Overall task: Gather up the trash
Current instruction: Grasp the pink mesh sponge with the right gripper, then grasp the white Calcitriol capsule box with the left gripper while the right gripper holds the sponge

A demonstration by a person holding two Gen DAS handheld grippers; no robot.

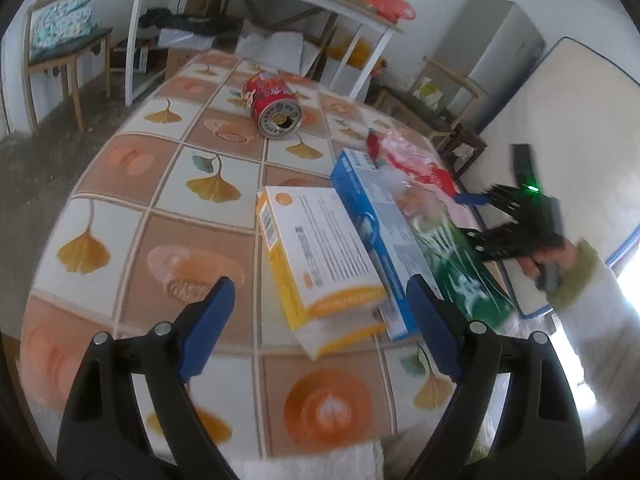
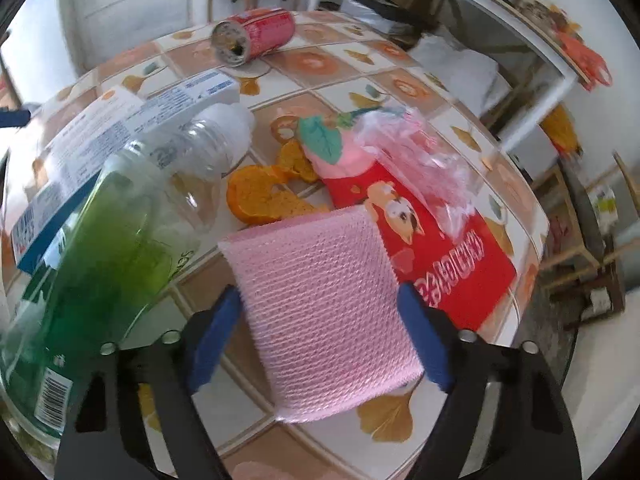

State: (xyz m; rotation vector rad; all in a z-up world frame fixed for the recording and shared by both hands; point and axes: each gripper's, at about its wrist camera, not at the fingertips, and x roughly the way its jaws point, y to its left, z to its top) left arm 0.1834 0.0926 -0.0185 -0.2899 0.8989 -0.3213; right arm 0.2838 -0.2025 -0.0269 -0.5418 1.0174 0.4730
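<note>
The green bottle (image 2: 92, 248) is cut off at the left edge of the right wrist view, and it hides part of the blue box (image 2: 44, 216). The pink sponge (image 2: 324, 312) covers a corner of the red packet (image 2: 436, 248). In the left wrist view the hand (image 1: 548, 264) is blurred.

Shown on the table: one red can (image 2: 256, 34), two cartons (image 1: 320, 256) (image 1: 376, 232), one green bottle (image 2: 100, 248), one pink foam sleeve (image 2: 324, 312), one red packet (image 2: 432, 248), orange peel pieces (image 2: 264, 196).

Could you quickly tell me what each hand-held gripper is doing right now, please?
Left hand-held gripper: open, holding nothing.
Right hand-held gripper: jaws around the pink foam-mesh sleeve; grip cannot be told.
</note>
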